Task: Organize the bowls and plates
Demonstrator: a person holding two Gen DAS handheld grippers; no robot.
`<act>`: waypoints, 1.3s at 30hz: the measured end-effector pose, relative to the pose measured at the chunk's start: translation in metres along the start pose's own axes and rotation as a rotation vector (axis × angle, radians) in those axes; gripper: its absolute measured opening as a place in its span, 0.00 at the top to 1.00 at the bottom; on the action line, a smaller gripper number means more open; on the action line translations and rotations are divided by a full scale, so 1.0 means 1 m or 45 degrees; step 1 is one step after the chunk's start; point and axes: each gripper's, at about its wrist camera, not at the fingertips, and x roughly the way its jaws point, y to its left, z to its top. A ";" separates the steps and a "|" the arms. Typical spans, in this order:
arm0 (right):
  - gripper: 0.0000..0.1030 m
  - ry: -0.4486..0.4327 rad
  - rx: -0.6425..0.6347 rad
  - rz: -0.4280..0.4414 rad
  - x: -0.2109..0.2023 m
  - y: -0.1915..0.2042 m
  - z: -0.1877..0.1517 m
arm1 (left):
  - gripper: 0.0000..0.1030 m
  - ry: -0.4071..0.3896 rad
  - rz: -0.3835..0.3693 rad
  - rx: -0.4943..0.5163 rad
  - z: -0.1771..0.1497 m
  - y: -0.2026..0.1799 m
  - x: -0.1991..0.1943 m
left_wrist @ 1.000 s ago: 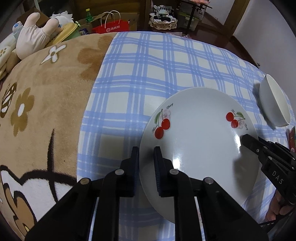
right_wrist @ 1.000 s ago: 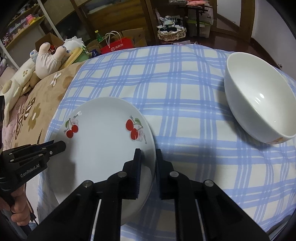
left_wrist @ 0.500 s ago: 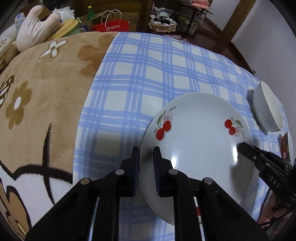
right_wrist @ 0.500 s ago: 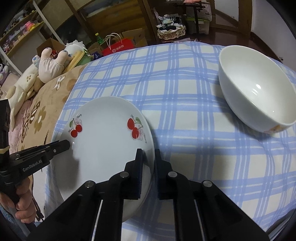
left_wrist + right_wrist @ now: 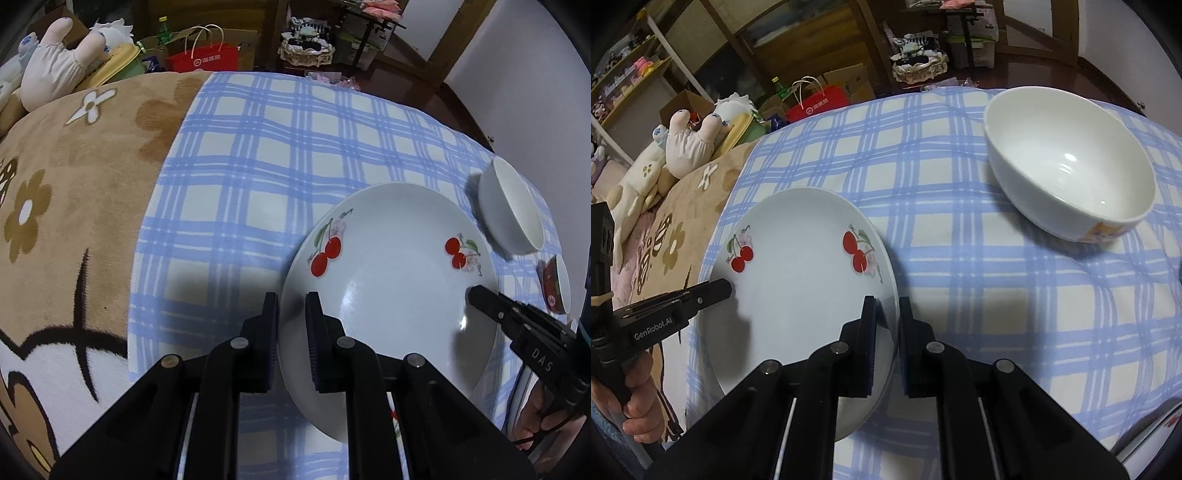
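Observation:
A white plate with red cherries [image 5: 391, 280] hangs a little above the blue checked cloth [image 5: 280, 155], held from both sides. My left gripper [image 5: 291, 306] is shut on its left rim, and my right gripper [image 5: 476, 295] pinches the opposite rim. In the right wrist view the same plate [image 5: 798, 273] sits between my right gripper [image 5: 886, 310] and my left gripper [image 5: 724, 286]. A large white bowl [image 5: 1067, 166] stands on the cloth to the plate's right, also visible as the white bowl [image 5: 509, 210].
A small red-patterned bowl [image 5: 554, 284] stands beyond the right gripper. A brown flowered blanket [image 5: 74, 192] covers the left side. Plush toys [image 5: 690, 144] and a red bag [image 5: 201, 61] lie behind. Another white dish edge [image 5: 1160, 428] shows at the lower right.
Both grippers and the plate have risen slightly off the cloth. The white bowl looks smaller and farther, and the red bowl has come into the left wrist view.

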 end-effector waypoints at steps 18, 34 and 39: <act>0.88 -0.041 0.011 -0.026 -0.031 -0.013 -0.009 | 0.86 -0.037 -0.044 0.040 -0.012 -0.025 -0.023; 0.88 -0.088 0.102 -0.068 -0.080 -0.051 -0.027 | 0.86 -0.094 -0.126 0.069 -0.027 -0.073 -0.045; 0.89 -0.103 0.119 -0.110 -0.101 -0.069 -0.037 | 0.86 -0.079 -0.152 0.141 -0.034 -0.100 -0.046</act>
